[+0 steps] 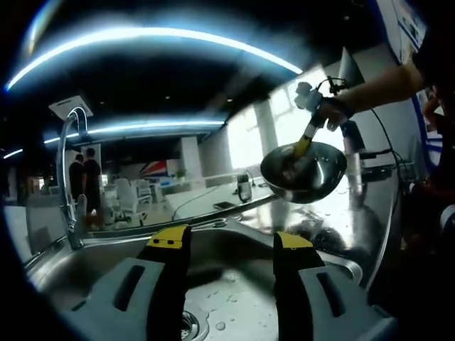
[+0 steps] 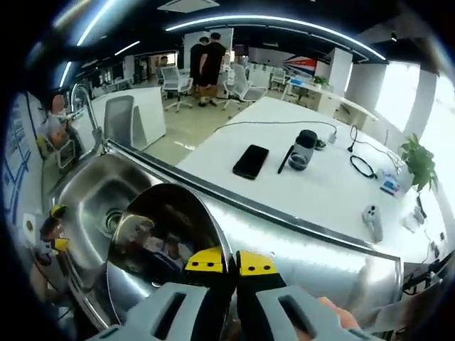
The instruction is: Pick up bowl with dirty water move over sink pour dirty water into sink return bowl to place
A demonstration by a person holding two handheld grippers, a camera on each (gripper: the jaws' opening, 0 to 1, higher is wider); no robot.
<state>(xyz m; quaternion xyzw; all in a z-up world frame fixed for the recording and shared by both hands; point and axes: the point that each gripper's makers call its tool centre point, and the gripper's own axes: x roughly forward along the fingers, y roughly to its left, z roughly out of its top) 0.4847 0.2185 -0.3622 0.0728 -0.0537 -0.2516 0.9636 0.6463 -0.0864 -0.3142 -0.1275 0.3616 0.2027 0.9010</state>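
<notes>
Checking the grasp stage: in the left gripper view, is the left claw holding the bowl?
No: the left claw stands open over the sink, while the right claw grips the steel bowl.

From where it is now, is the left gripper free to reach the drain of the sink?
Probably yes. The left gripper hangs open above the sink, and the drain lies just below its jaws with nothing between them. The bowl, held by the right gripper, is off to the side.
</notes>
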